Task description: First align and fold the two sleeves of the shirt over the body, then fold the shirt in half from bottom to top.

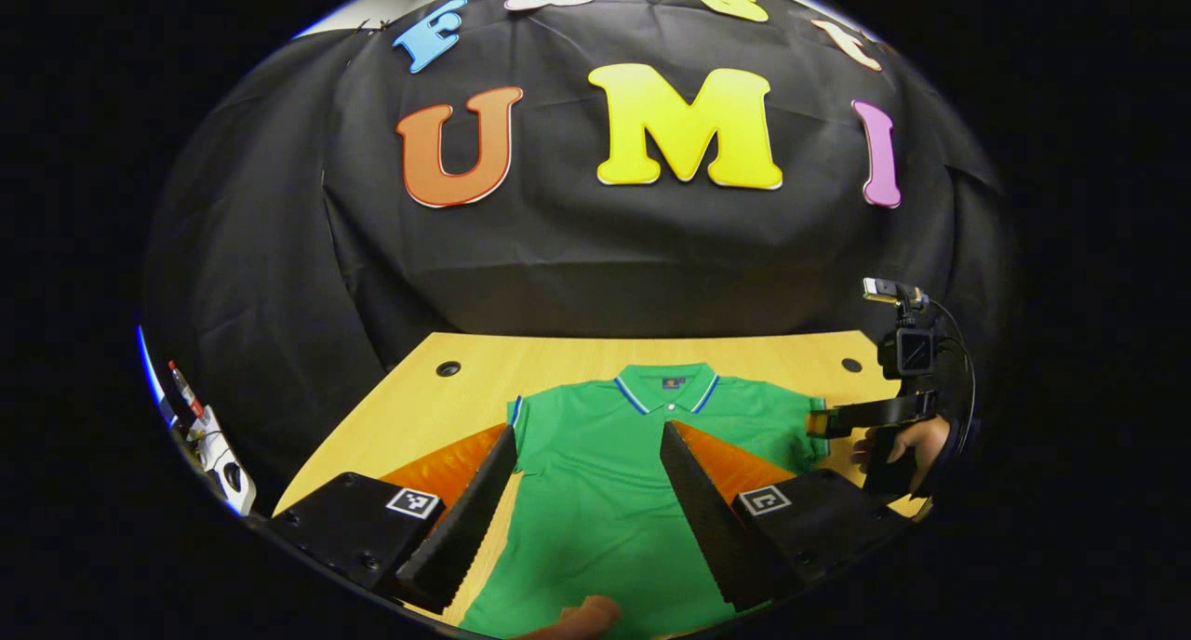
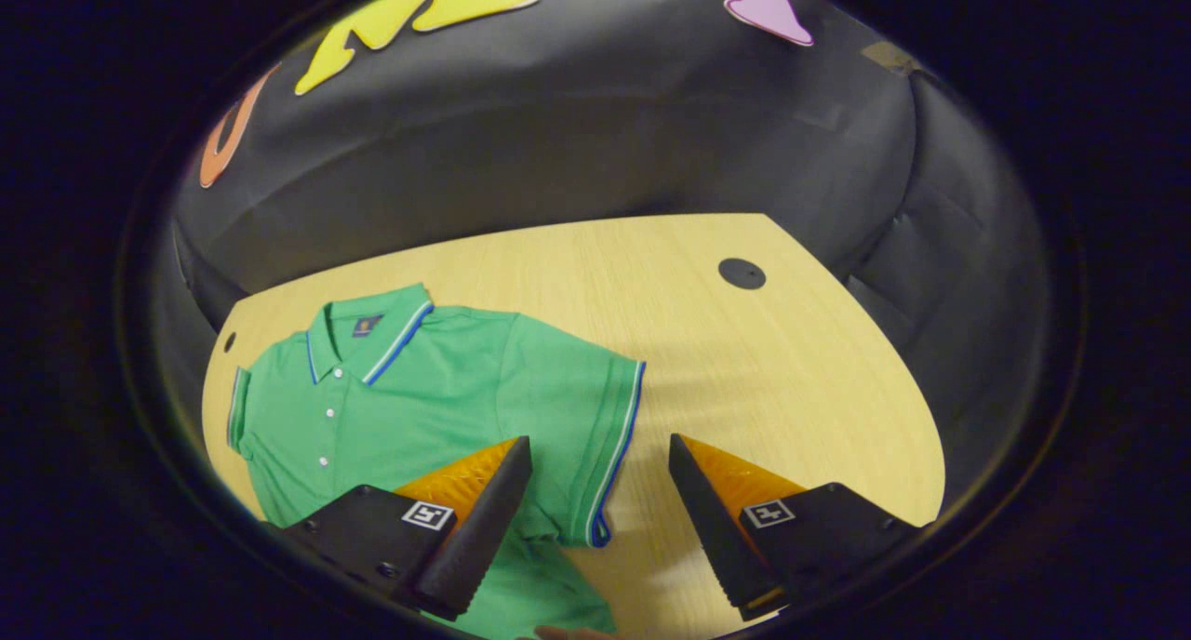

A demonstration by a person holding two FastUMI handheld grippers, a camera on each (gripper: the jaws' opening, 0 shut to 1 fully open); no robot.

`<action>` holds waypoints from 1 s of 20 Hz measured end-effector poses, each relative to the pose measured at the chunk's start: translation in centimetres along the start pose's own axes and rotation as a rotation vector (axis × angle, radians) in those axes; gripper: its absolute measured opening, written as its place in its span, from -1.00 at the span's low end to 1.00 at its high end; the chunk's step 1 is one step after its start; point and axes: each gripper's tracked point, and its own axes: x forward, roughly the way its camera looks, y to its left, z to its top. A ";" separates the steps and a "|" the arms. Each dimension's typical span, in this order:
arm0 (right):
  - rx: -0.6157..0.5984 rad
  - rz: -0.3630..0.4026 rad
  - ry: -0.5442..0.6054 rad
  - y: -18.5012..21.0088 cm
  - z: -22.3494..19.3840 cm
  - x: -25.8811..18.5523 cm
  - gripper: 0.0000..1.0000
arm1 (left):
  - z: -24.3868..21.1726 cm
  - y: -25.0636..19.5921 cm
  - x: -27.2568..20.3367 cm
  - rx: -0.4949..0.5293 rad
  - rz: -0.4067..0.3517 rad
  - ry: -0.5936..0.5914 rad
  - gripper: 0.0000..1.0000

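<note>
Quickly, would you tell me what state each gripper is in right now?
Left gripper: open, above the shirt, holding nothing.
Right gripper: open, over the sleeve, holding nothing.

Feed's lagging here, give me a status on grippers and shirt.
Both hand-held grippers open, left, right. Shirt flat on table, sleeves unfolded. Right one poised over sleeve. Nothing in the way.

Shirt (image 1: 595, 473) lies flat on the table (image 1: 558, 356), collar (image 1: 665, 384) toward the back wall (image 1: 577, 249), both sleeves spread out sideways. Left gripper (image 1: 588, 449) sits over the shirt body, fingers apart. Right gripper (image 2: 600, 463) sits at the shirt's right sleeve (image 2: 595, 435), sleeve hem between its spread fingers. In the left gripper view, right gripper is at the far right, beside that sleeve.
</note>
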 end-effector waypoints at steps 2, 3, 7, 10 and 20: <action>0.010 0.001 0.008 0.1 0.1 0.7 0.90 | -0.6 0.0 0.1 -0.015 0.002 0.016 1.00; 0.021 0.001 0.014 0.0 0.2 0.8 0.92 | -0.6 0.0 0.0 -0.026 0.001 0.017 1.00; 0.096 0.015 0.063 -0.1 0.3 2.2 0.80 | -1.9 -0.2 -0.7 -0.059 -0.001 0.033 1.00; 0.136 0.029 0.081 0.2 0.6 3.0 0.69 | -2.6 0.0 -0.8 -0.061 0.004 0.048 1.00; 0.141 -0.013 0.103 -1.0 0.1 3.3 -0.34 | -3.0 0.3 -2.4 -0.041 0.024 0.050 1.00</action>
